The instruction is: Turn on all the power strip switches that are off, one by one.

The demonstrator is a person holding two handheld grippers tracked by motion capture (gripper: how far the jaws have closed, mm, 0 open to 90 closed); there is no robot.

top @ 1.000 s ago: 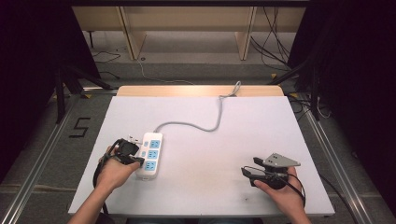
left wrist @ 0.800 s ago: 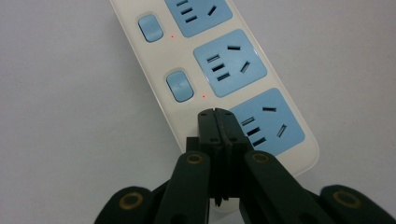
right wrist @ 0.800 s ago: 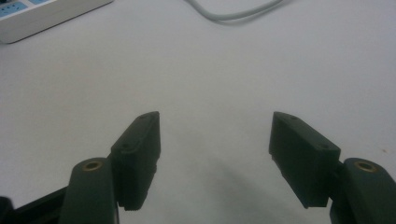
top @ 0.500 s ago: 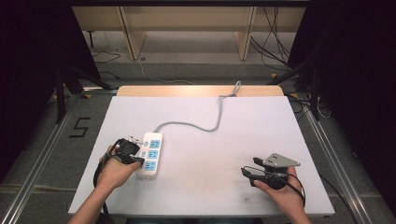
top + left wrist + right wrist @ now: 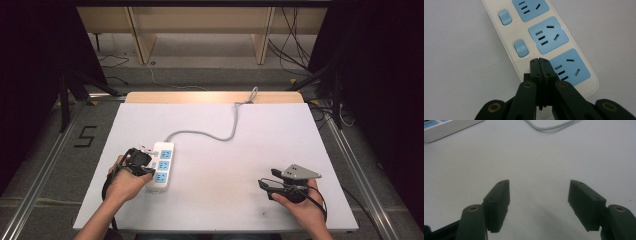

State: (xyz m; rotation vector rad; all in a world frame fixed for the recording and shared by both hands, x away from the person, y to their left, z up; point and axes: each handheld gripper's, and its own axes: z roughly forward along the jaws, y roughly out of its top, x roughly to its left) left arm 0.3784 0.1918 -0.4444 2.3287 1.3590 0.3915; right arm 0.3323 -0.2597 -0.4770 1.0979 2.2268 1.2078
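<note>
Jaws clenched, our left gripper presses down at the power strip near the counter's left edge, by its nearest switch; right gripper waits released. Next, we lift off.

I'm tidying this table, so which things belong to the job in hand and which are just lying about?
In the job:
- power strip
- its switch buttons
- left gripper, shut

Lying about:
- right gripper, open, idle
- loose cables on the floor

The left tool hid the power strip's nearest switch, and the picture's top edge cut off that strip's far end.
</note>
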